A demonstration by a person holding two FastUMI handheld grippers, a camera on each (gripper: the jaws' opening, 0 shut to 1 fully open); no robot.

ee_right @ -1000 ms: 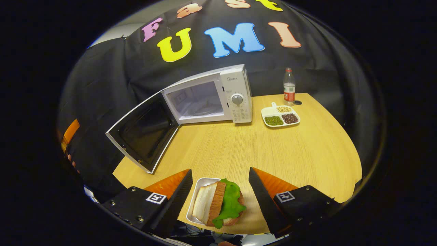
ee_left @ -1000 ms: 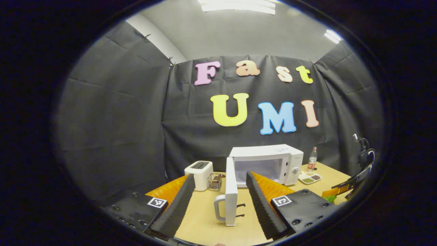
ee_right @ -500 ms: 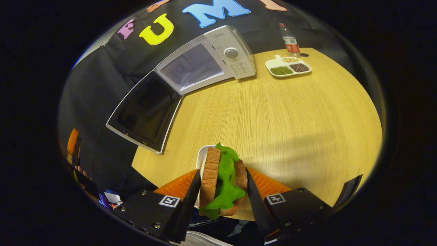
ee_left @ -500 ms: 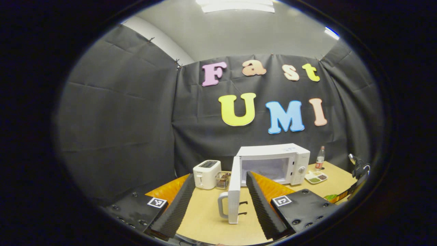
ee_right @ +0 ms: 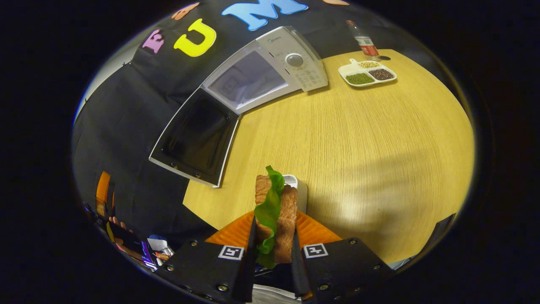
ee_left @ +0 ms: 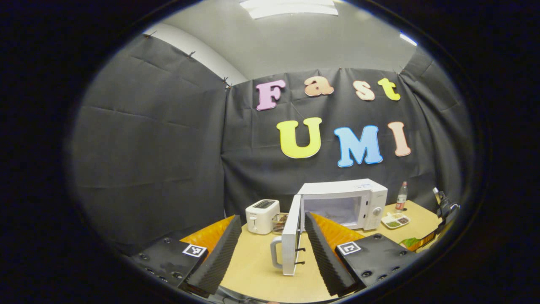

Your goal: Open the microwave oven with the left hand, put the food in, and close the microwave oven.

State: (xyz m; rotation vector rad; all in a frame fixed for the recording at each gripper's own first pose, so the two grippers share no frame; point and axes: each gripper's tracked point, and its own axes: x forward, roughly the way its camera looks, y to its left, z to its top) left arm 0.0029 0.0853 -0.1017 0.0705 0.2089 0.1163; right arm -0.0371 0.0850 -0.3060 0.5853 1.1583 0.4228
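Observation:
In the right gripper view my right gripper (ee_right: 274,221) is shut on the sandwich (ee_right: 275,202), brown bread slices with green lettuce between them. The small white plate (ee_right: 296,185) peeks out just beyond it on the wooden table (ee_right: 371,139). The white microwave (ee_right: 270,71) stands at the far side with its door (ee_right: 198,135) swung wide open to the left. In the left gripper view my left gripper (ee_left: 272,219) is open and holds nothing. The door's edge and handle (ee_left: 289,247) stand between its fingers, farther off. The microwave (ee_left: 344,202) shows an empty cavity.
A white toaster (ee_left: 261,216) and a small wire basket (ee_left: 279,223) stand left of the microwave. A divided tray of beans (ee_right: 368,74) and a water bottle (ee_right: 365,40) sit right of it. The other gripper (ee_left: 441,211) shows at the right edge.
My right gripper has come down around the sandwich and shut on it. The left gripper has drawn back from the open door, staying open.

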